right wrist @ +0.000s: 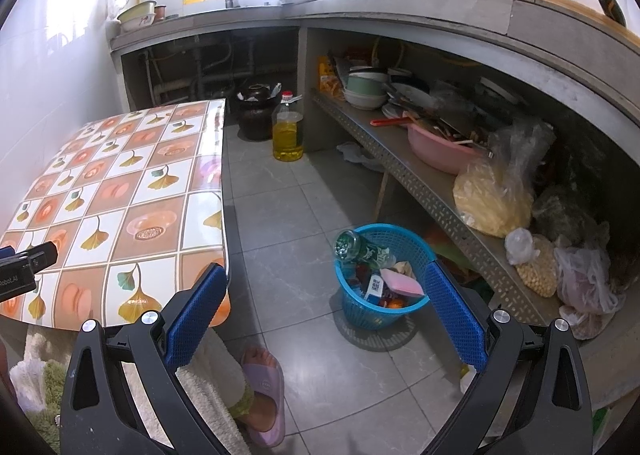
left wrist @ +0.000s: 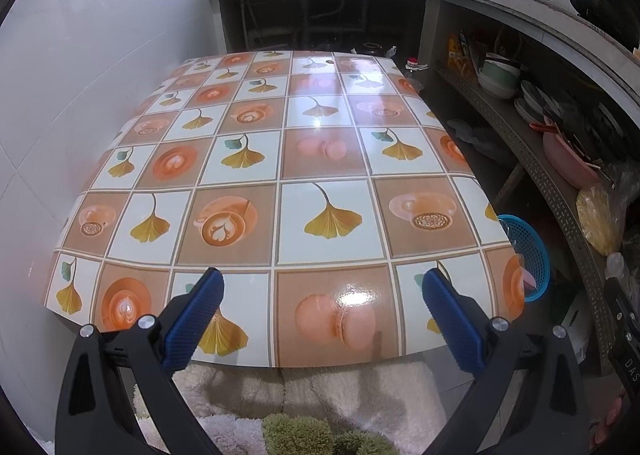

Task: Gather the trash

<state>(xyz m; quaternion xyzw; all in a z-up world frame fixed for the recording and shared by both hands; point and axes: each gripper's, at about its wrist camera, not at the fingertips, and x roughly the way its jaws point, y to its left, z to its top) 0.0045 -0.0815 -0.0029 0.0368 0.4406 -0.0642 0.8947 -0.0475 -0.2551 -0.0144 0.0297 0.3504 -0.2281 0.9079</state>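
A blue plastic basket (right wrist: pixel 360 307) stands on the grey tiled floor right of the table. It holds trash: a green bottle (right wrist: pixel 360 249) lying on the rim, a pink flat pack (right wrist: pixel 402 281) and small wrappers. My right gripper (right wrist: pixel 322 283) is open and empty, above and in front of the basket. My left gripper (left wrist: pixel 322 287) is open and empty over the near edge of the table (left wrist: pixel 320 143), which carries a patterned oilcloth with no loose item on it. The basket also shows in the left wrist view (left wrist: pixel 528 255), past the table's right edge.
A low metal shelf (right wrist: pixel 420 183) on the right holds bowls, a pink basin (right wrist: pixel 440 147) and plastic bags. An oil bottle (right wrist: pixel 287 131) and a dark pot (right wrist: pixel 256 111) stand on the floor by the counter. My slippered foot (right wrist: pixel 264 387) is below the table's corner.
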